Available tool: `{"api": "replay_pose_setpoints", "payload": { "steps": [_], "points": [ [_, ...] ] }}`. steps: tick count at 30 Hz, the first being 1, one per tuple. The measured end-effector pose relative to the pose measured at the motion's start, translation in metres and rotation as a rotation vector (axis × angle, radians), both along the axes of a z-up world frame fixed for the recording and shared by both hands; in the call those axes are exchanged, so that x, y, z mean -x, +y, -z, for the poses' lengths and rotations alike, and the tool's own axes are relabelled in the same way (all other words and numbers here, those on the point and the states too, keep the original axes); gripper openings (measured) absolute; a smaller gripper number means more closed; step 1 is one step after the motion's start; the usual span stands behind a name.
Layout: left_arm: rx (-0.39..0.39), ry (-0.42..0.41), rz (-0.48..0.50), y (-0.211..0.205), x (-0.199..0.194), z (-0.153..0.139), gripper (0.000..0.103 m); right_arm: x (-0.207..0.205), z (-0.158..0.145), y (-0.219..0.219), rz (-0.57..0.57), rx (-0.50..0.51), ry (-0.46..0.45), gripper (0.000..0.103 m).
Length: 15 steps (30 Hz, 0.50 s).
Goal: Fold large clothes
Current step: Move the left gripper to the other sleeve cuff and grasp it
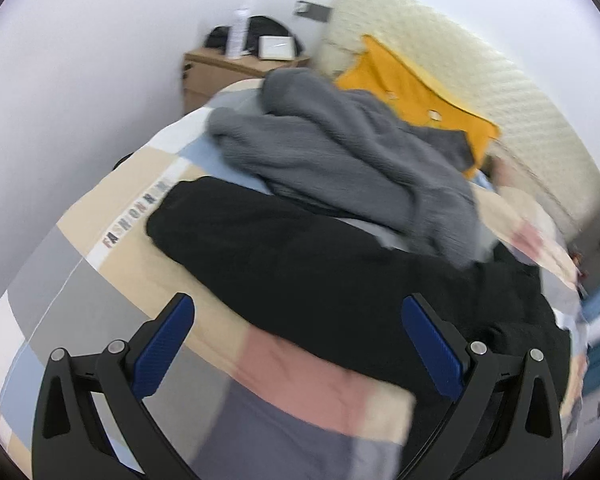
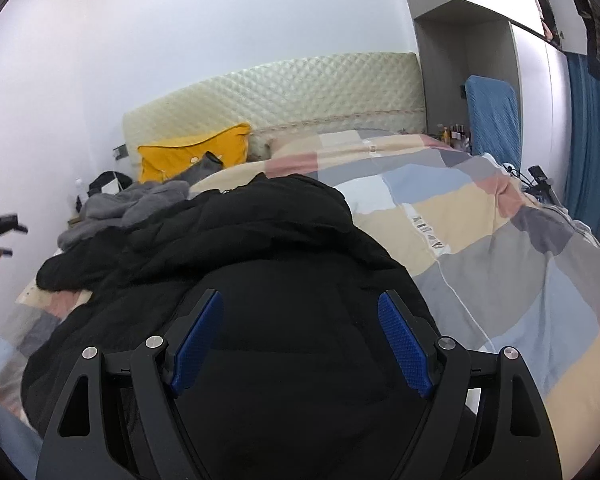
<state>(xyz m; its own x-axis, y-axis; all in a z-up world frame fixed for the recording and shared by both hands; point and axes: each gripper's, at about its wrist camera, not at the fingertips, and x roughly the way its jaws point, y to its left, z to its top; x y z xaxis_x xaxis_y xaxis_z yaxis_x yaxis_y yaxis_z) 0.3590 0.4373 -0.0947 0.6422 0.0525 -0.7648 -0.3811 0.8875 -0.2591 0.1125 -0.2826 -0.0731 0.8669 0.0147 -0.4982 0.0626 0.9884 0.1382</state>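
A large black padded jacket (image 2: 268,264) lies spread on the patchwork quilt (image 2: 480,240) of a bed. It also shows in the left wrist view (image 1: 320,264). My right gripper (image 2: 300,300) is open and empty just above the jacket's near part. My left gripper (image 1: 298,308) is open and empty above the quilt (image 1: 112,280), near the jacket's edge; it shows at the far left of the right wrist view (image 2: 0,232). A crumpled grey garment (image 1: 340,160) lies behind the jacket, also in the right wrist view (image 2: 132,204).
A yellow cushion (image 1: 412,92) leans on the quilted cream headboard (image 1: 480,80). A wooden nightstand (image 1: 220,72) with a bottle and bag stands in the corner. A blue towel (image 2: 494,116) and blue curtain (image 2: 588,140) are at the bed's far side.
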Motion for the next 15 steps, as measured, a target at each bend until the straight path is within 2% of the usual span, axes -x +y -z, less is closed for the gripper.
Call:
{"api": "replay_pose_setpoints", "payload": {
  "steps": [3, 7, 9, 11, 13, 15],
  "points": [
    [0.035, 0.006, -0.055, 0.037, -0.013, 0.03, 0.103, -0.011, 0.006, 0.007, 0.005, 0.013, 0.026, 0.079],
    [0.124, 0.008, -0.098, 0.08, -0.034, 0.08, 0.103, -0.024, 0.015, 0.013, 0.01, 0.013, 0.075, 0.079],
    [0.117, 0.014, -0.128, 0.092, -0.042, 0.102, 0.103, -0.032, 0.017, 0.02, 0.024, 0.04, 0.09, 0.079],
    [0.073, 0.038, -0.169, 0.102, -0.05, 0.127, 0.102, -0.037, 0.018, 0.029, 0.037, 0.073, 0.092, 0.079],
    [0.1, 0.03, -0.203, 0.113, -0.054, 0.148, 0.102, -0.044, 0.018, 0.039, 0.03, 0.077, 0.098, 0.079],
    [0.16, -0.011, -0.256, 0.127, -0.056, 0.167, 0.102, -0.05, 0.02, 0.043, 0.036, 0.081, 0.099, 0.079]
  ]
}}
